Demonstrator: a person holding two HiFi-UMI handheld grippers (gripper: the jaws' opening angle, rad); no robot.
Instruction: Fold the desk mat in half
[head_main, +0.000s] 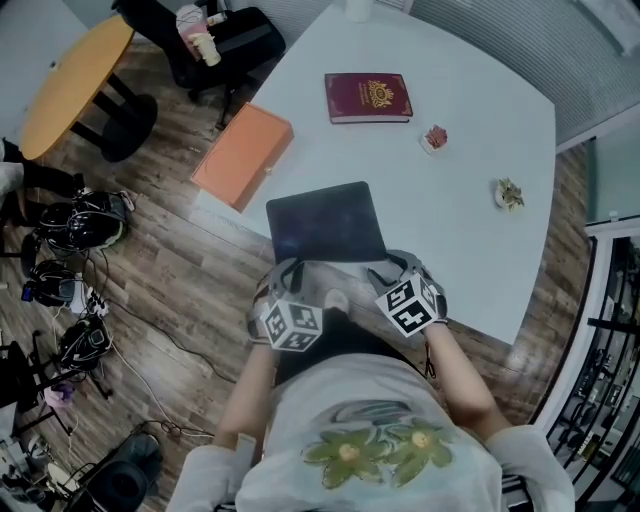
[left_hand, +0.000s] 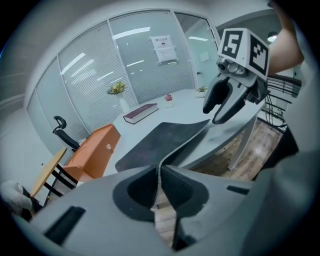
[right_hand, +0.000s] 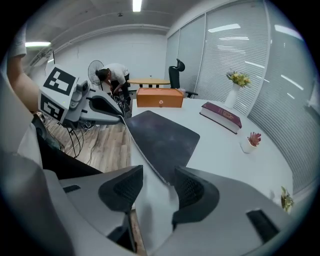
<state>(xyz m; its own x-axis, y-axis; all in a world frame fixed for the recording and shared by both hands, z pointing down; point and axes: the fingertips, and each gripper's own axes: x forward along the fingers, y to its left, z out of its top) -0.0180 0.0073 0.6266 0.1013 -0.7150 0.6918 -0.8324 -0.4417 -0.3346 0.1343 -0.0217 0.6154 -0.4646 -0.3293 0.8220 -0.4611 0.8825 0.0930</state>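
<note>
A dark desk mat lies at the near edge of a pale tabletop, its near side lifted; the left gripper is clenched on one near corner; the right gripper stands released, the other corner loose between its jaws; a red book lies beyond; an orange box sits by the left edge; wood floor surrounds; blinds line glass walls.

Office mtg rm: glass partition walls w/ blinds, big white table, swivel chair.
</note>
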